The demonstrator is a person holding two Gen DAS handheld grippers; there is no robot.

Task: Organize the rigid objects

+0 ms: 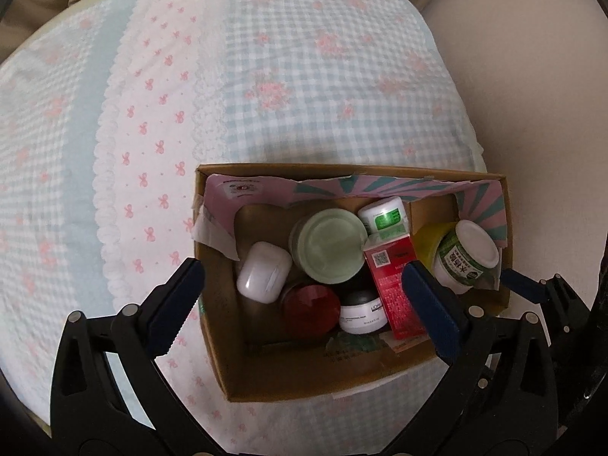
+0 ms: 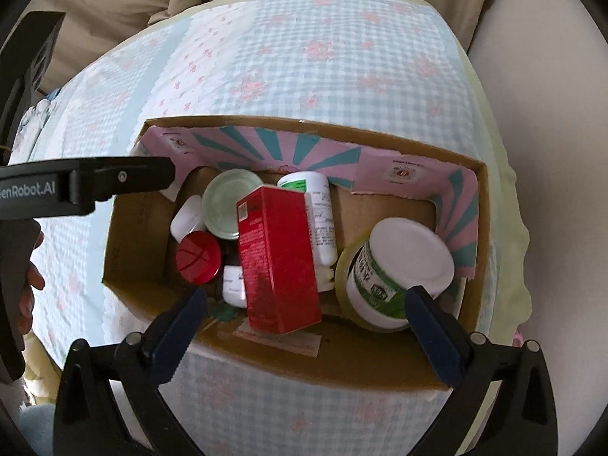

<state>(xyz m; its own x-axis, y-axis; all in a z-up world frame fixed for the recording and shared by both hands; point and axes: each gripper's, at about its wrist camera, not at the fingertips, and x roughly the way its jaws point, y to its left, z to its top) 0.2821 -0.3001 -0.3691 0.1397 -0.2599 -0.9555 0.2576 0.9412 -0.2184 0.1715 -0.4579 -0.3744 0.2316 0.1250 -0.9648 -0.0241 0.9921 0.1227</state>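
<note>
Left wrist view: left gripper (image 1: pixel 304 296) hangs over the cardboard box (image 1: pixel 380 374), jaws spread wide, nothing between the pads. Packed inside the box, presumably gathered there for tidiness: white case (image 1: pixel 262 271) at its left wall, pale green lid (image 1: pixel 330 249) mid-box, red carton (image 1: pixel 391 288) right of centre. Right wrist view: right gripper (image 2: pixel 306 325) likewise released and empty above the box's near wall. The green-labelled tub (image 2: pixel 395 277) lies tilted against the box's right end, likely because the space is crowded.
</note>
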